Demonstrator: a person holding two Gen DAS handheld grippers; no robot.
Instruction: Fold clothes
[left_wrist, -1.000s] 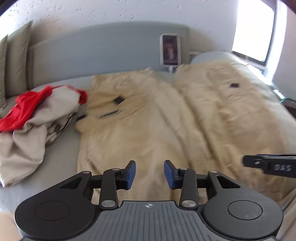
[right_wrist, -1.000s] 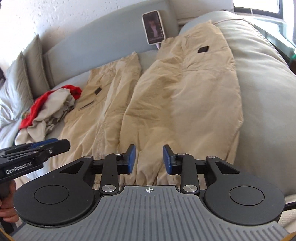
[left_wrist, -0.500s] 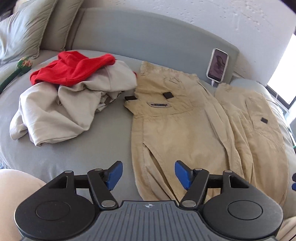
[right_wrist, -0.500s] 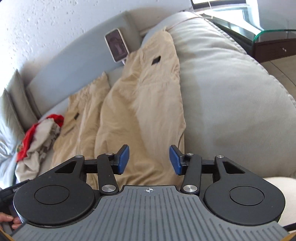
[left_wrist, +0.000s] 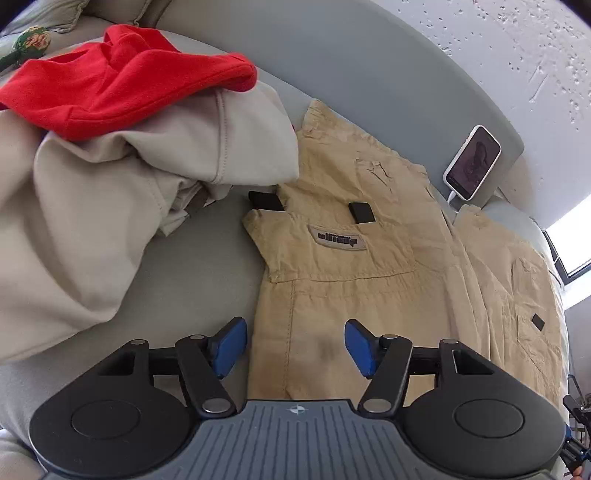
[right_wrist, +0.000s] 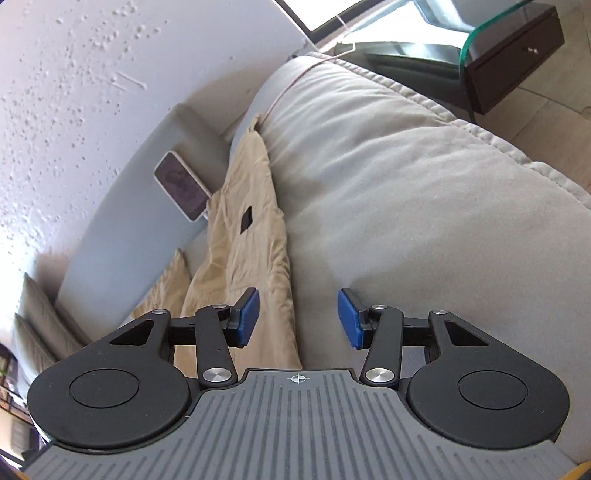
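Tan cargo trousers (left_wrist: 362, 266) lie spread flat on the grey bed, waistband toward the headboard. My left gripper (left_wrist: 295, 349) hovers over their left edge near the lower leg; its jaws are closing, with cloth below them but nothing pressed between the blue pads. In the right wrist view the trousers' (right_wrist: 251, 258) right leg runs along a beige duvet (right_wrist: 424, 206). My right gripper (right_wrist: 297, 319) straddles that leg's right edge, its jaws closing with nothing gripped.
A heap of beige garments (left_wrist: 92, 206) topped by a red one (left_wrist: 122, 81) sits left of the trousers. A phone (left_wrist: 472, 162) leans on the grey headboard (left_wrist: 369, 74). A glass-topped nightstand (right_wrist: 509, 48) stands beyond the duvet.
Both grippers moved apart, the left to the trousers' left edge, the right to their right edge. Both views rolled. The jaws stand wider than a second ago.
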